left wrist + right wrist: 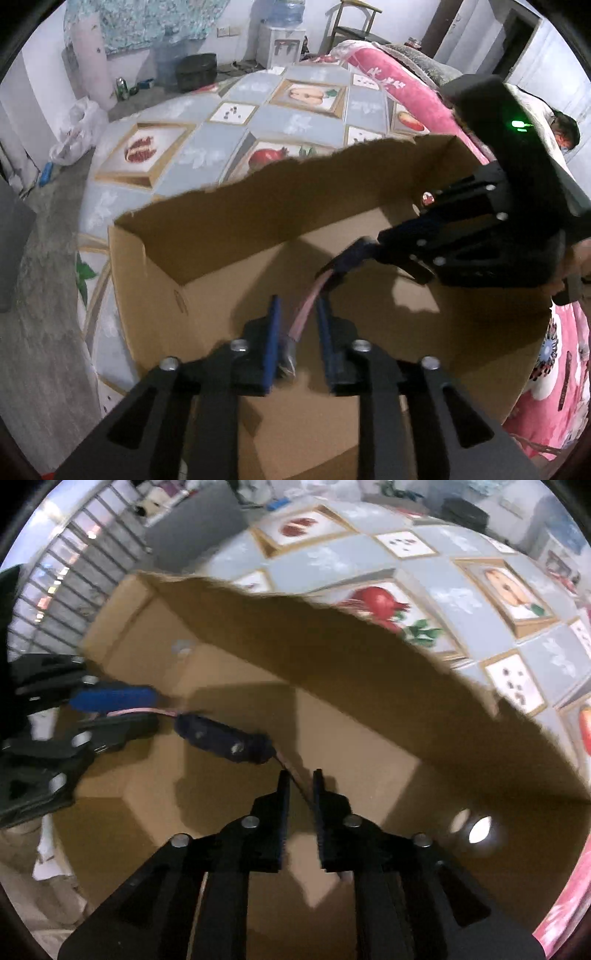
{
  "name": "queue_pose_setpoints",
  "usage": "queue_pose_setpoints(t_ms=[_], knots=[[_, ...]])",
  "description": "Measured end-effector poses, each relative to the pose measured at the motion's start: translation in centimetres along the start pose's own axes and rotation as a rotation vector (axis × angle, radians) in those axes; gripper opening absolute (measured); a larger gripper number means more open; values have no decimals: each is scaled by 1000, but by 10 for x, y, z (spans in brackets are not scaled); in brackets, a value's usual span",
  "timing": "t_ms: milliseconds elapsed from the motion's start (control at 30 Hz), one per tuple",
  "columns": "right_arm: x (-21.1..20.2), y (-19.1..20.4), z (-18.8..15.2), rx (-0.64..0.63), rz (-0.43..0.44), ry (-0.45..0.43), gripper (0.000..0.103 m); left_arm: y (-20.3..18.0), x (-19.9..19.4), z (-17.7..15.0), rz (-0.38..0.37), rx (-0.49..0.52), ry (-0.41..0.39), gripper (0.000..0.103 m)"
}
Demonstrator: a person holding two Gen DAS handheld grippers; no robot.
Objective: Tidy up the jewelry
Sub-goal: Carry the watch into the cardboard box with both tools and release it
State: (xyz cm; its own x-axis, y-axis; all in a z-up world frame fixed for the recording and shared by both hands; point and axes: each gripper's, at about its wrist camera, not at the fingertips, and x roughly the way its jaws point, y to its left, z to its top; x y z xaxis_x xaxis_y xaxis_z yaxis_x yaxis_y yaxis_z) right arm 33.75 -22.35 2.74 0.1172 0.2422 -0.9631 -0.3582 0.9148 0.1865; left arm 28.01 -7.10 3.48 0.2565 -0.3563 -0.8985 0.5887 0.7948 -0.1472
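Both grippers reach into an open cardboard box (pixel 229 218) that stands on a table. A pink strap with a dark blue piece in its middle (pixel 225 738) stretches between them; it looks like a bracelet or watch. My left gripper (pixel 297 306) has one end of the pink strap (pixel 306 306) between its blue pads, the jaws slightly apart. My right gripper (pixel 299 781) has the other, thin end between its fingers. In the left wrist view the right gripper (pixel 354 254) comes in from the right, above the box floor.
The box (pixel 369 672) has a torn upper rim and a hole in its right wall (pixel 478 829). The table carries a fruit-print cloth (pixel 221 122). A pink blanket (pixel 391 74) lies to the right. A person (pixel 565 133) sits at the far right.
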Motion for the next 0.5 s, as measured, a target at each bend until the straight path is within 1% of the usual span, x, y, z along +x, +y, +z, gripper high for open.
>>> queue_pose_setpoints(t_ms=[33, 100, 167, 233, 300, 367, 400, 467, 500], knots=[[-4, 0, 0, -1, -11, -17, 27, 0, -2, 1, -3, 1, -10, 30], [-14, 2, -3, -19, -53, -62, 40, 0, -9, 3, -18, 2, -41, 40], [-26, 3, -7, -35, -95, -106, 41, 3, -20, 2, -4, -5, -90, 49], [-39, 2, -17, -29, -110, -148, 42, 9, -32, 1, -16, -28, -133, 50], [-56, -2, -26, -3, -95, -208, 42, 17, -46, -2, -32, -58, -185, 51], [-73, -9, -33, 18, -63, -284, 45, 28, -62, -9, -39, -96, -252, 54], [-77, -13, -28, 20, -63, -307, 48, 33, -67, -12, -40, -111, -275, 55], [-94, -14, -39, 26, -63, -359, 48, 43, -76, -20, -29, -144, -310, 56], [-96, -20, -37, 34, -52, -375, 48, 47, -79, -23, -29, -158, -322, 57]])
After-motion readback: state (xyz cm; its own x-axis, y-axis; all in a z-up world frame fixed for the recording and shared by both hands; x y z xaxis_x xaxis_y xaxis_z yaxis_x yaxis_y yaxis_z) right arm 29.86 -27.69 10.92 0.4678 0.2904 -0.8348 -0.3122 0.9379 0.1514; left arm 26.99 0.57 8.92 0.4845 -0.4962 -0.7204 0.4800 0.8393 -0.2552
